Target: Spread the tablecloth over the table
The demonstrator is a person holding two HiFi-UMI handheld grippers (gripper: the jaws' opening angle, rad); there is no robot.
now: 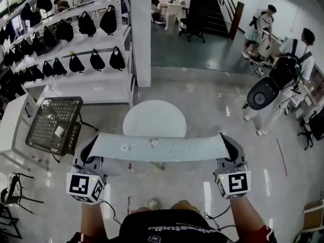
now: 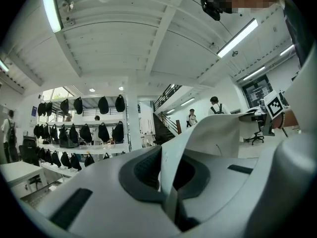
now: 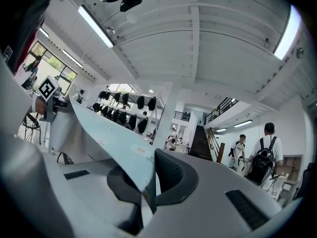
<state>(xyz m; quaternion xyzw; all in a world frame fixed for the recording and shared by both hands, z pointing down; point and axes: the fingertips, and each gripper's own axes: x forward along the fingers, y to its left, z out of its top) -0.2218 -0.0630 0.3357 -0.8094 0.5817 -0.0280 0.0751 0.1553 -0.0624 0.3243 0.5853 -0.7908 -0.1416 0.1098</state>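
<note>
A pale blue tablecloth (image 1: 159,147) with small flower prints hangs stretched in a long band between my two grippers. My left gripper (image 1: 90,147) is shut on its left corner, and my right gripper (image 1: 228,145) is shut on its right corner. Just beyond the cloth stands a round white table (image 1: 154,118), its near edge hidden behind the band. In the left gripper view the tablecloth (image 2: 213,133) runs off to the right from between the jaws. In the right gripper view the tablecloth (image 3: 109,135) runs off to the left.
A black mesh chair (image 1: 53,123) stands left of the table beside white shelves (image 1: 76,44) hung with black bags. A white pillar (image 1: 141,34) rises behind. Two people (image 1: 283,75) stand at the right near desks. The floor is glossy grey.
</note>
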